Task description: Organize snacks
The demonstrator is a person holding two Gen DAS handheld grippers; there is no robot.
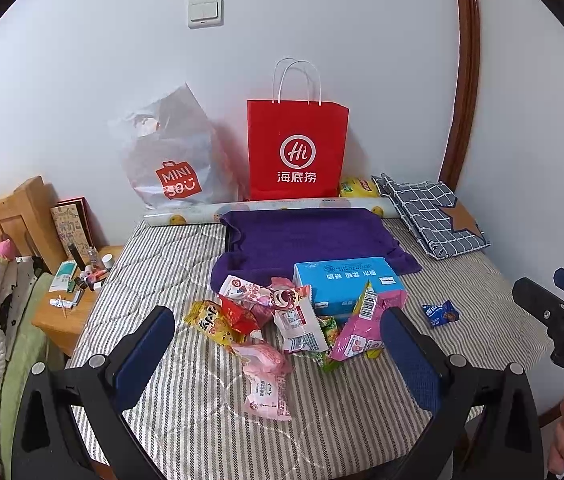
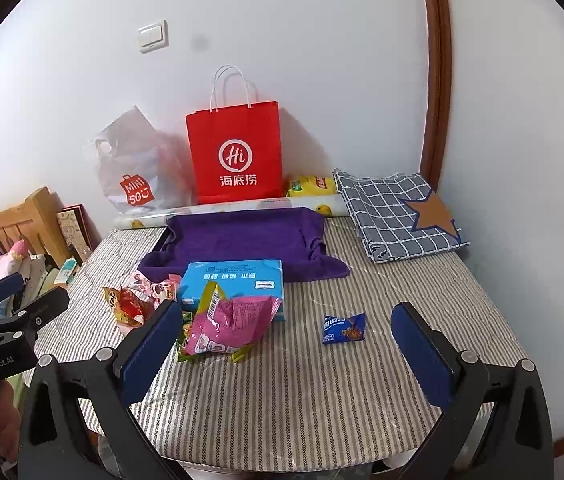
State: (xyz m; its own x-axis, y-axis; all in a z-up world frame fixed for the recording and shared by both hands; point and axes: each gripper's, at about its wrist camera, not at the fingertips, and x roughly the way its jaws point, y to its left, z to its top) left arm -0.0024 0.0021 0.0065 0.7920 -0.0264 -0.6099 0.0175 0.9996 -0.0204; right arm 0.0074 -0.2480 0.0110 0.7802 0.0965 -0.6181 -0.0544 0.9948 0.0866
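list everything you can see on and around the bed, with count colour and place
snack pile: several packets, pink, red, yellow and green, middle of the striped bed
blue box: one, light blue, behind the pile, on the towel's front edge
small blue packet: one, dark blue, alone to the right of the pile
purple towel: one, over a tray-like shape
red paper bag: one, upright against the wall
plastic bag: one, translucent grey, left of the red bag
printed roll: one, white, in front of the bags
checked cloth: one, navy with a brown star, far right
left gripper: open, above the pile
right gripper: open, above bare bed
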